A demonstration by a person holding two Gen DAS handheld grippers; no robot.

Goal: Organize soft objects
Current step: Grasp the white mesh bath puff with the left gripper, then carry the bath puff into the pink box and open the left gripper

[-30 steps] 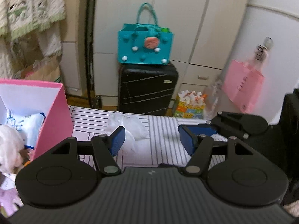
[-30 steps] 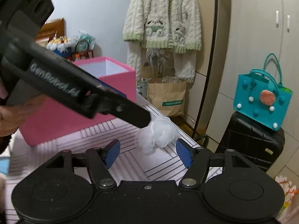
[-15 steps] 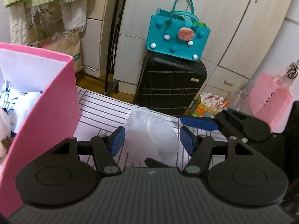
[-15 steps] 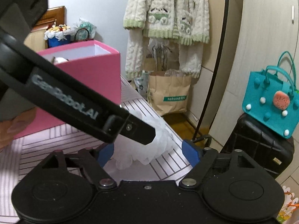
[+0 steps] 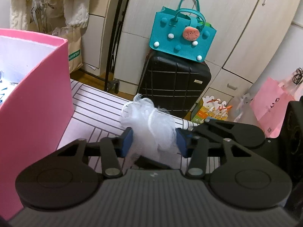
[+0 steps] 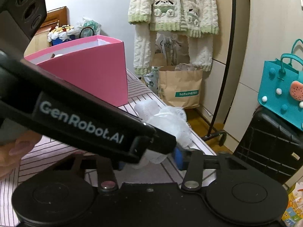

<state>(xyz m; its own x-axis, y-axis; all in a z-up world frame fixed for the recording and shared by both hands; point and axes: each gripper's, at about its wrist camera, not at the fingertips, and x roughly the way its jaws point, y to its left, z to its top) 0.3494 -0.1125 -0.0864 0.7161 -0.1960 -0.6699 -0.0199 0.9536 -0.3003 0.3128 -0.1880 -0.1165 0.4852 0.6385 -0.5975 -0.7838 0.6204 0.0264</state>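
Observation:
A white mesh bath puff (image 5: pixel 151 124) lies on the striped table (image 5: pixel 98 106). My left gripper (image 5: pixel 154 141) has its blue pads against both sides of the puff. My right gripper (image 6: pixel 151 159) also sits around the puff (image 6: pixel 170 124) from the other side; the left gripper's black body crosses in front and hides its left pad. The right gripper's finger shows in the left wrist view (image 5: pixel 227 130). A pink box (image 5: pixel 34 94) with soft items inside stands at the left; it also shows in the right wrist view (image 6: pixel 87 71).
Beyond the table edge stand a black suitcase (image 5: pixel 174 87) with a teal felt bag (image 5: pixel 180 37) on top, a clothes rack with a cream sweater (image 6: pixel 170 19), a brown paper bag (image 6: pixel 180 87) and a pink bag (image 5: pixel 270 106).
Both grippers moved forward onto the puff and their jaws narrowed around it. The left gripper's jaws went from wide open to pressing the puff's sides.

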